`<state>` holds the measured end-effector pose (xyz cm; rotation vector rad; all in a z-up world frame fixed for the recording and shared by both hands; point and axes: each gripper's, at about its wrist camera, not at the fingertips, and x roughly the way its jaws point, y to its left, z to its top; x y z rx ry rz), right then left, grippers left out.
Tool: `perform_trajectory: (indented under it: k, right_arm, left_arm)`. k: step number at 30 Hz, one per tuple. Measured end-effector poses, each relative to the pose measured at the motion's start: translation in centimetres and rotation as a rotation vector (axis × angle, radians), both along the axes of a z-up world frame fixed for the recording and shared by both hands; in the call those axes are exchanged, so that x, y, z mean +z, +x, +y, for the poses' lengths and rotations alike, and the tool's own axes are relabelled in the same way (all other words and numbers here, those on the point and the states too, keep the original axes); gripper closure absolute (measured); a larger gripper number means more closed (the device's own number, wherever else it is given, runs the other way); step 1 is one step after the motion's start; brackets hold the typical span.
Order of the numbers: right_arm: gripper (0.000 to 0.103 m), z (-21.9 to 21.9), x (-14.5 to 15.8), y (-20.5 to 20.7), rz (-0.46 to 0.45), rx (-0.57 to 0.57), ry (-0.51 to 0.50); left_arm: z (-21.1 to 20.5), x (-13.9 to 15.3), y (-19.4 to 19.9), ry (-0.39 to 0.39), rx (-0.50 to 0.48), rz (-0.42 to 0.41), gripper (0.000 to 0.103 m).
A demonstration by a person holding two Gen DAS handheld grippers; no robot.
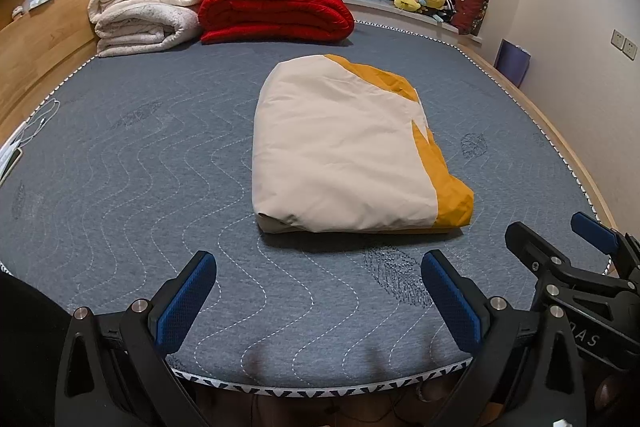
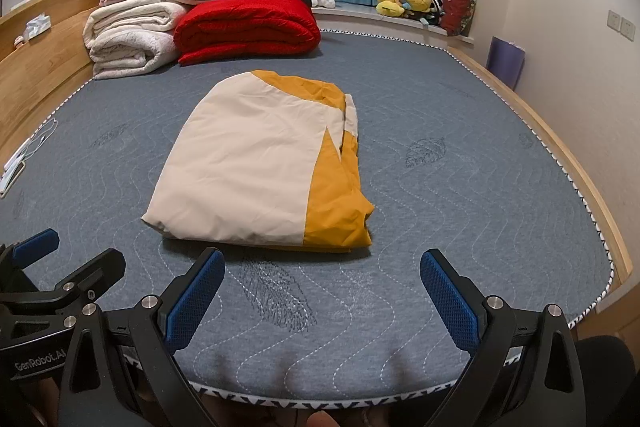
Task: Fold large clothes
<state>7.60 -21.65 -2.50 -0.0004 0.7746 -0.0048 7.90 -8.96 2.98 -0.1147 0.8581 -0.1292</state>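
The folded cream-and-mustard cover [image 1: 344, 147] lay on the bed [image 1: 140, 155] just ahead of both wide-open hand-held grippers, left [image 1: 318, 297] and right [image 2: 322, 295], long axis running away, neither clearly nearer

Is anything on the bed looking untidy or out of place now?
Only small things. The folded cloth is not quite square: its yellow layers stick out unevenly along the right edge. A white cable lies loose at the mattress's left edge. Nothing looks spilled or damaged.

Folded cover [image 1: 344, 147] cream, mustard-yellow; mattress [image 1: 140, 155] grey-blue, white wavy stitching; quilt [image 1: 276, 7] red.
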Motion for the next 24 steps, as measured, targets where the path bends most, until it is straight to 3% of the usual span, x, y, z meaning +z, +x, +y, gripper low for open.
perform_trajectory:
  k: [24]
  right_arm:
    - [0.005,-0.03,-0.08,0.11,-0.001,0.000,-0.001]
  left_arm:
    - [-0.21,-0.05,-0.02,-0.005,-0.001,0.005,0.001]
